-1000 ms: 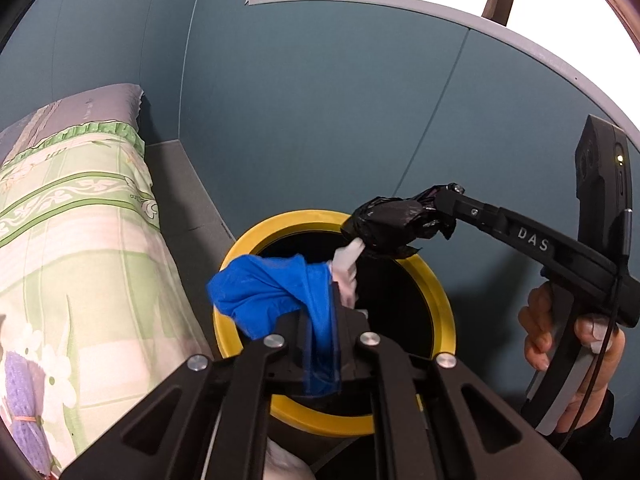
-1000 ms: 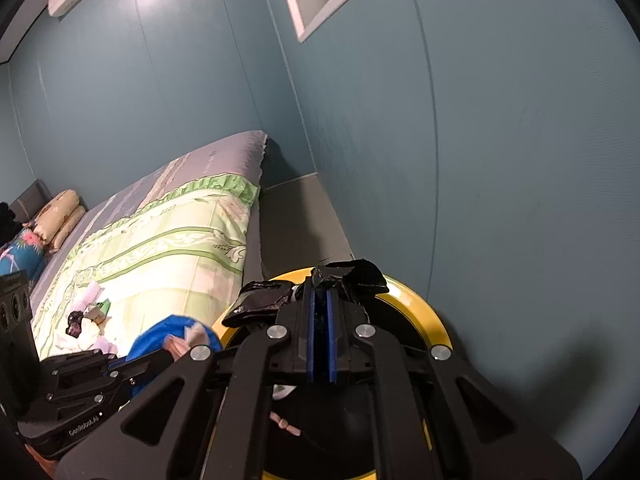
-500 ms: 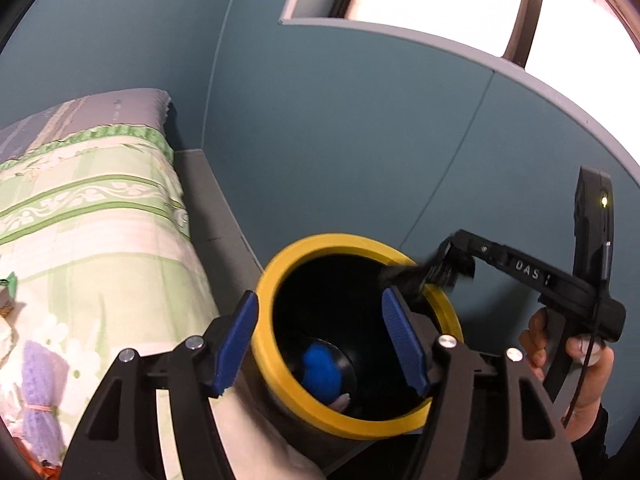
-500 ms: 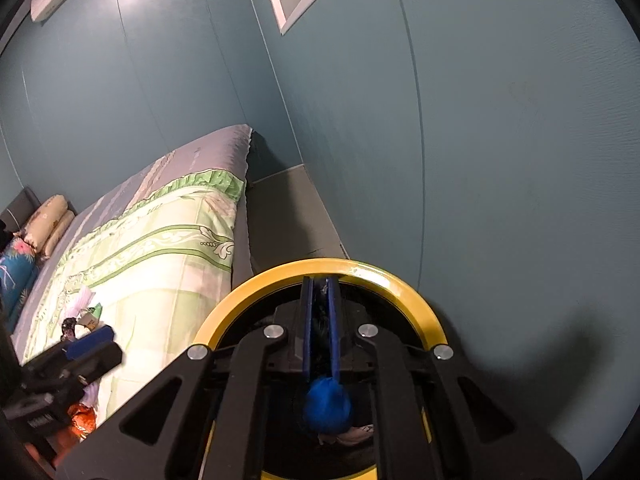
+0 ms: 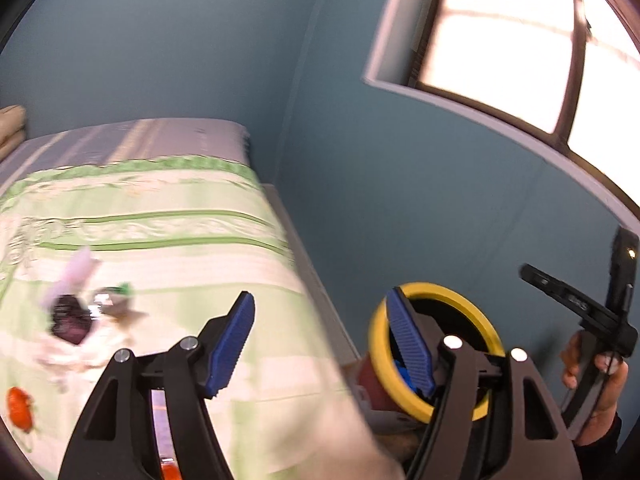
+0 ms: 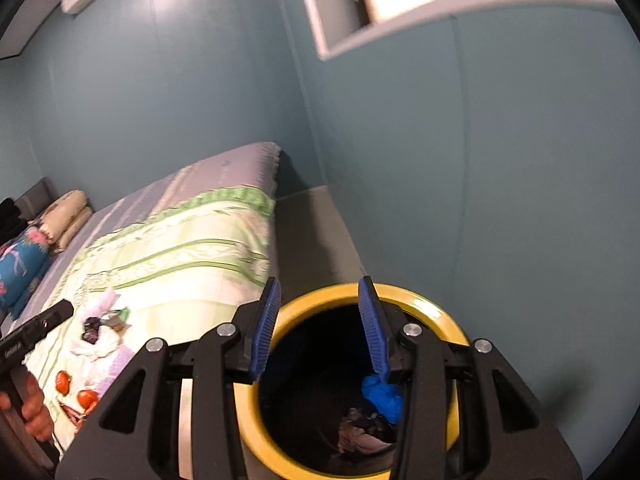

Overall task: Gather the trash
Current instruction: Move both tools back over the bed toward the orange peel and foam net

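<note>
A black bin with a yellow rim stands between the bed and the wall. A crumpled blue piece and a dark wrapper lie inside it. My right gripper hovers over the bin mouth, its jaws opening with nothing between them. My left gripper is over the bed edge, left of the bin's rim, its jaws opening and empty too. A small pile of trash sits on the bedspread, also seen as a trash pile in the right wrist view.
The green-striped bedspread covers the bed on the left. Orange items lie near the pile. Pillows are at the far end. A teal wall with a window runs close to the bin's right.
Both grippers let go of their trash, and the blue piece and dark wrapper now lie in the bin. The left gripper swung left toward the bed; the right opened and lifted slightly.
</note>
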